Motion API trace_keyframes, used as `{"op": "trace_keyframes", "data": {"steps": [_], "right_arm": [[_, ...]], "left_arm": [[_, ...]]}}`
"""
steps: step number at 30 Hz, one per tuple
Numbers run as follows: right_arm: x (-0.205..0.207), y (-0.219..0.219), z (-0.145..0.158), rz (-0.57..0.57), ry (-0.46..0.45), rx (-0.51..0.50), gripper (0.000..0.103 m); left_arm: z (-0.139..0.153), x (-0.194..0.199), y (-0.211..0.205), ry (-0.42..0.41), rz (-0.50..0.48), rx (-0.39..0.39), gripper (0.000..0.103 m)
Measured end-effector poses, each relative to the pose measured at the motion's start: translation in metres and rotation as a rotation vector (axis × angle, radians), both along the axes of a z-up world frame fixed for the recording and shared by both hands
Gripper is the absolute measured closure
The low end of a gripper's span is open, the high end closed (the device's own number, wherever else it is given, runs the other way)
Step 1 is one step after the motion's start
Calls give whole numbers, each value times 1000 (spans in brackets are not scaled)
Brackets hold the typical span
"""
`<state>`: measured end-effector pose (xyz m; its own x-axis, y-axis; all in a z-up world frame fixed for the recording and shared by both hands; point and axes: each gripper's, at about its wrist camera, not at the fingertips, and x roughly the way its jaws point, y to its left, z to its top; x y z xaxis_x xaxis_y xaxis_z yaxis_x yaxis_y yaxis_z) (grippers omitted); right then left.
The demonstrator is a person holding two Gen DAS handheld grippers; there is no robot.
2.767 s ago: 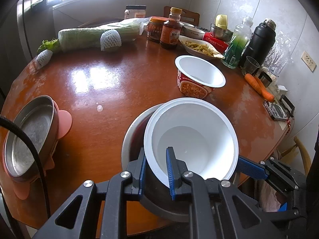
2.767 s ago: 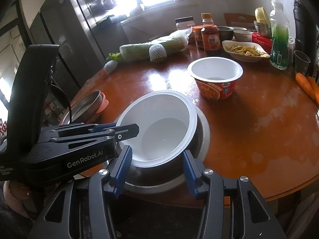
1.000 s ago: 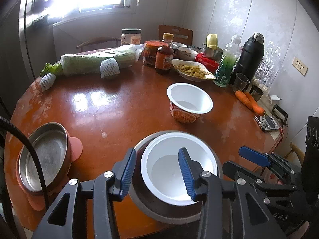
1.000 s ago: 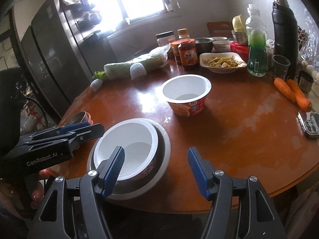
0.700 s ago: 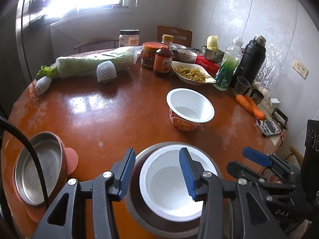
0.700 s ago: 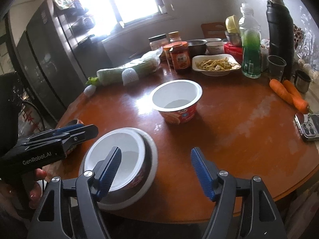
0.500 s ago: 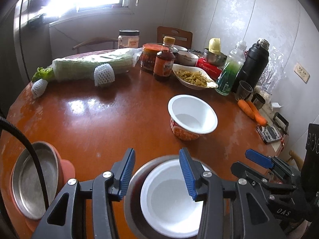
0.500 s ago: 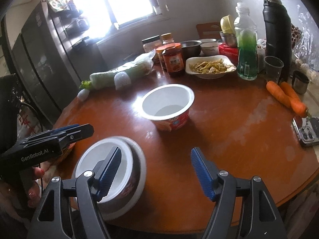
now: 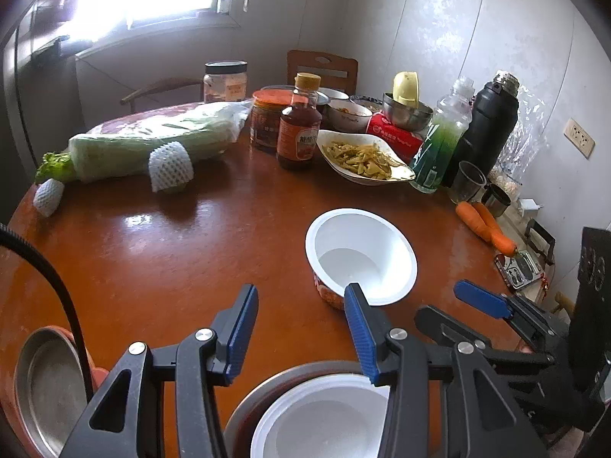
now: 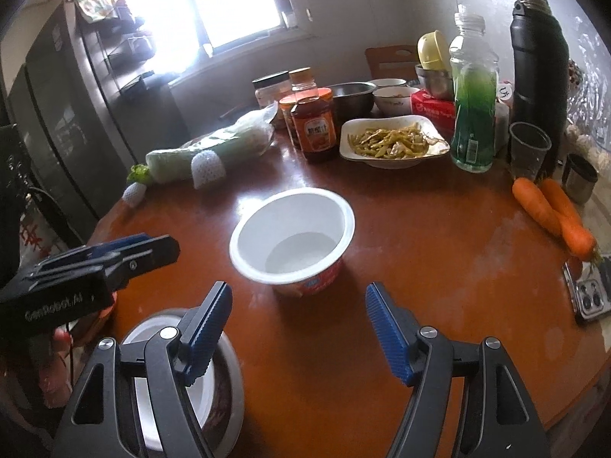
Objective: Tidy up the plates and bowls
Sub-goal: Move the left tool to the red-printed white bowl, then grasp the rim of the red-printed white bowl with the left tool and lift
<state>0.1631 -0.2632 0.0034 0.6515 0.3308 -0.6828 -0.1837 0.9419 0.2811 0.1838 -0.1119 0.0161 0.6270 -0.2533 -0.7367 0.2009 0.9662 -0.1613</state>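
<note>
- Left gripper (image 9: 301, 328): jaws spread wide, nothing between the blue pads; it hangs over bare table above the stacked bowls.
- Right gripper (image 10: 299, 328): jaws spread wider, holding nothing, lined up on the noodle cup (image 10: 292, 238) straight ahead.
- Noodle cup: upright, white inside, red printed wall, standing alone just beyond both grippers' tips; its label print is too small to read.
- White bowl (image 9: 320, 420) sits nested in a steel bowl (image 9: 263, 393) directly under the left gripper; both are cut off by the bottom edge of the left wrist view.
- Steel dish (image 9: 46, 389) on a pink base lies at the table's near rim, to the left of the left gripper, partly behind a black cable (image 9: 49, 278).
- Open room: bare brown table (image 10: 439, 267) surrounds the noodle cup on all sides; the near rim curves close under the right gripper.
- Beyond the cup: sauce bottle (image 10: 315, 126), food dish (image 10: 393, 139), green bottle (image 10: 473, 114), black flask (image 10: 540, 76). To the right, carrots (image 10: 553, 212).
- Writing: "GenRobot.AI" reads on the left gripper's body in the right wrist view.
</note>
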Motion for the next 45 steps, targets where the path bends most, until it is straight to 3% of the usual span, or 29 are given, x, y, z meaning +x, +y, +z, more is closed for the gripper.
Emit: {"op": "trace_keyframes", "data": {"steps": [14, 29, 37, 38, 42, 45], "right_arm": [[47, -2, -22, -23, 56, -14, 29], [63, -4, -33, -37, 49, -29, 29], [64, 6, -36, 28, 49, -28, 47], [64, 8, -36, 39, 49, -24, 50], [62, 15, -36, 61, 47, -21, 54], [61, 18, -35, 60, 43, -34, 55]], "left_arm": [[-17, 34, 0, 49, 11, -10, 52], [-36, 58, -8, 129, -21, -50, 51], [-44, 67, -11, 168, -41, -102, 51], [-45, 68, -12, 174, -46, -107, 52], [-49, 69, -14, 193, -75, -136, 73], [-49, 69, -15, 187, -80, -133, 77]]}}
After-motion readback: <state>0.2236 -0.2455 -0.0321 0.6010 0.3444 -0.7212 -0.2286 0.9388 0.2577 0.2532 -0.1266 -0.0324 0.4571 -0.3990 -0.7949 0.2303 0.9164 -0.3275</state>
